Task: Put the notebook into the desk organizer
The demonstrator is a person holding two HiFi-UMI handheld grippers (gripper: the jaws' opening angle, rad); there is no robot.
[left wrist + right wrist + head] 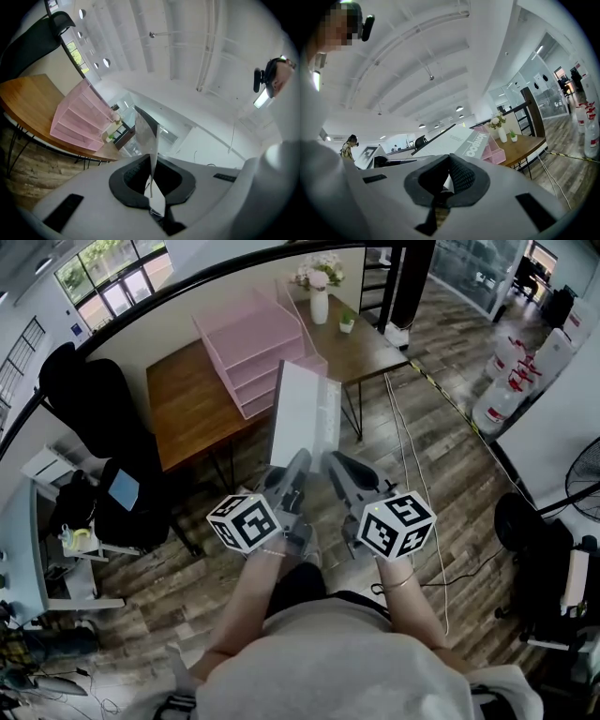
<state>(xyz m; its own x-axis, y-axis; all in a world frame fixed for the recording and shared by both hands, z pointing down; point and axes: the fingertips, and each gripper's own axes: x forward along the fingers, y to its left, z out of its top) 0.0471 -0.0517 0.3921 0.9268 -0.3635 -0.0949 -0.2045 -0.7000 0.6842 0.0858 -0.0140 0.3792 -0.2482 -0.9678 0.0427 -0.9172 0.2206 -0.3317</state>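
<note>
Wood floor [441, 474] lies under you. Your left tongs [301, 461] and right tongs [332, 461] are both clamped on the near edge of the white notebook [305, 413], held up on the near side of the table [187, 399], where the pink organizer [253, 348] stands.

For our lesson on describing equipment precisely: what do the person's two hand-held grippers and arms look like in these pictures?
Both the left gripper and right gripper have grey moulded bodies with dark, ribbed pads. Each carries a cube with black-and-white square markers. The person wears a pale top and a thin bracelet on each wrist.
</note>
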